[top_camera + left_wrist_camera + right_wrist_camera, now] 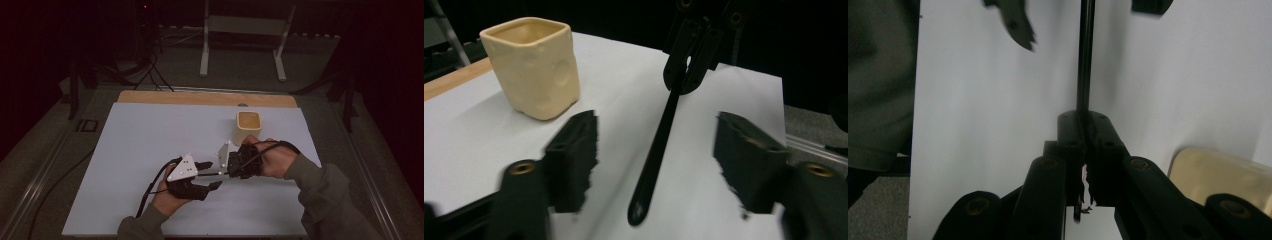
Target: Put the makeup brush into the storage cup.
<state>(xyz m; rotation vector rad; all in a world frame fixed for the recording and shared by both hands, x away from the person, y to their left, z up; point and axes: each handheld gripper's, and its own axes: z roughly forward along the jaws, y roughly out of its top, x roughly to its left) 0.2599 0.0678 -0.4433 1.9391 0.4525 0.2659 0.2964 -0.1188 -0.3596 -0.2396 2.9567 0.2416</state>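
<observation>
A thin black rod (659, 145) is clamped at one end between the shut jaws of the right gripper (1083, 125), near the right edge of the desk (130, 145). Its free end lies between the jaws of the left gripper (656, 165), which stand partly apart and untouched by it. A cream square cup (531, 65) stands upright toward the far right corner, just beyond the right gripper
</observation>
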